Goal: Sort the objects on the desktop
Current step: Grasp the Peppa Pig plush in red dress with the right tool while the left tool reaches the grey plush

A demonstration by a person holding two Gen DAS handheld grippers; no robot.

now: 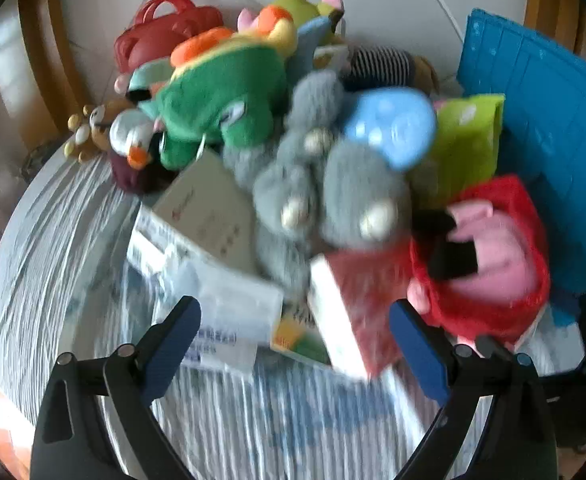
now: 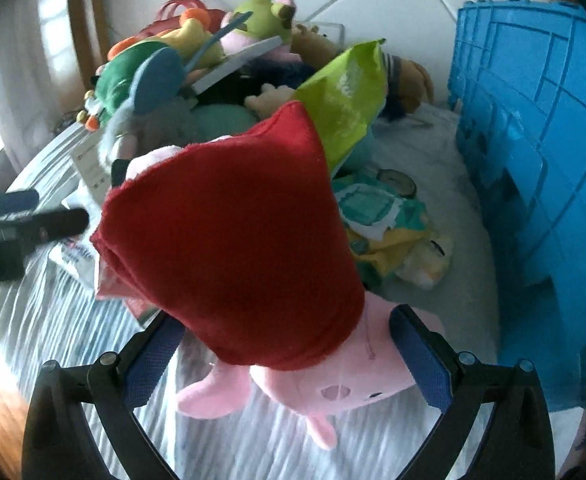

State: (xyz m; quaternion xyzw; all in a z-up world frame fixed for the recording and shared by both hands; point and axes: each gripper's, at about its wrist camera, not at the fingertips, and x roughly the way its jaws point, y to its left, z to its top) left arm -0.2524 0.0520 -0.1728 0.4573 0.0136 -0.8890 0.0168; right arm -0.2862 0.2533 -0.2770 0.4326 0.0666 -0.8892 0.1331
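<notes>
1. Left gripper (image 1: 295, 334) hangs over the striped tablecloth (image 1: 53, 248), its blue pads spread wide with nothing clamped; a red box (image 1: 359, 312) and a white paper packet (image 1: 229, 320) lie on the cloth just ahead, between the fingers' line of sight.
2. Its camera gives the full pile: a grey plush with a blue ear (image 1: 333, 184) dead ahead, a green plush dinosaur (image 1: 221, 100) farther off to the left, a small penguin toy (image 1: 133, 140) beside that, and a red basket (image 1: 165, 28) at the far back.
3. To the right front of the left gripper, the pink pig plush in a red dress (image 1: 489, 256) shows up with a dark gripper finger across it, a detail only this view gives from outside.
4. Over to the right gripper (image 2: 289, 356): its own camera shows the pig plush (image 2: 253, 248) filling the frame, pink head and limbs hanging between the pads, which press in on it from both sides. Clamped on the pig, I'd say.
5. Only the right view reveals what lies beyond the pig: a lime-green snack bag (image 2: 345, 92) just behind, and a teal-and-yellow packet (image 2: 385, 220) on the cloth to the right.
6. The blue plastic crate (image 2: 533, 160) stands on the right gripper's right; the left view catches just its wall (image 1: 541, 120).
7. The left gripper's black tip (image 2: 33, 220) pokes in at the right camera's left edge.
</notes>
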